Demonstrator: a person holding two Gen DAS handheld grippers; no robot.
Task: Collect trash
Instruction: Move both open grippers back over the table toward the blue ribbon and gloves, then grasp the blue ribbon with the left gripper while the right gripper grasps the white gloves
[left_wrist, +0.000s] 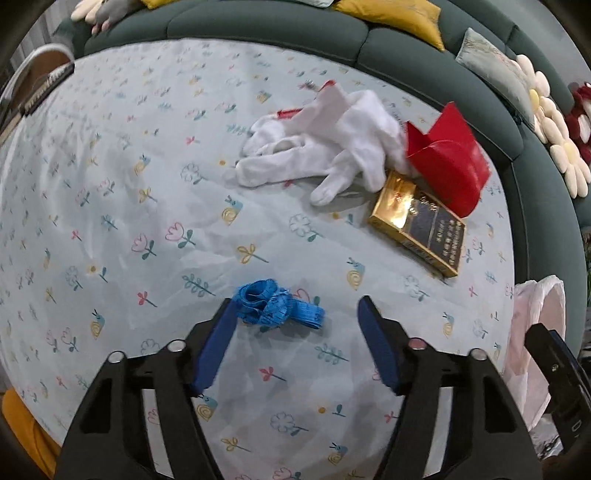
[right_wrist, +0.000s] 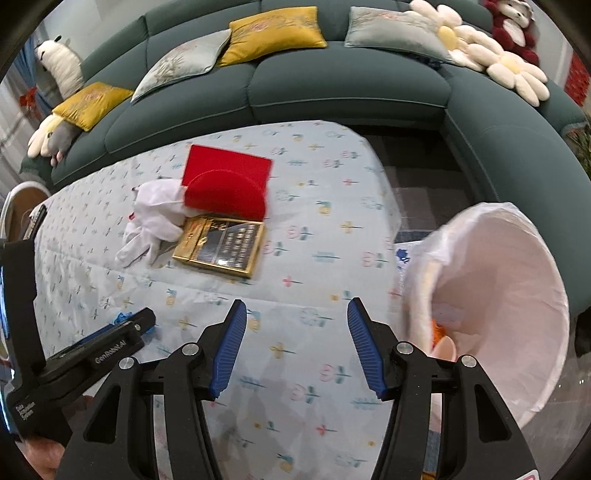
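A crumpled blue tape measure (left_wrist: 275, 303) lies on the flowered tablecloth (left_wrist: 147, 184), just ahead of my open left gripper (left_wrist: 295, 308), nearer its left finger. Farther back lie white gloves (left_wrist: 325, 155), a gold and black box (left_wrist: 419, 229) and a red box (left_wrist: 448, 162). In the right wrist view my right gripper (right_wrist: 295, 314) is open and empty above the cloth (right_wrist: 325, 229). The gloves (right_wrist: 155, 221), the gold box (right_wrist: 221, 245) and the red box (right_wrist: 225, 184) lie ahead to its left. A bin with a white liner (right_wrist: 509, 295) stands to its right, with some trash inside.
A dark green sofa (right_wrist: 332, 85) with yellow and grey cushions curves around the table. Flower cushions (right_wrist: 491, 59) and plush toys sit on it. The left gripper's body (right_wrist: 85, 354) shows at the right view's lower left. The bin liner (left_wrist: 535, 332) shows at the left view's right edge.
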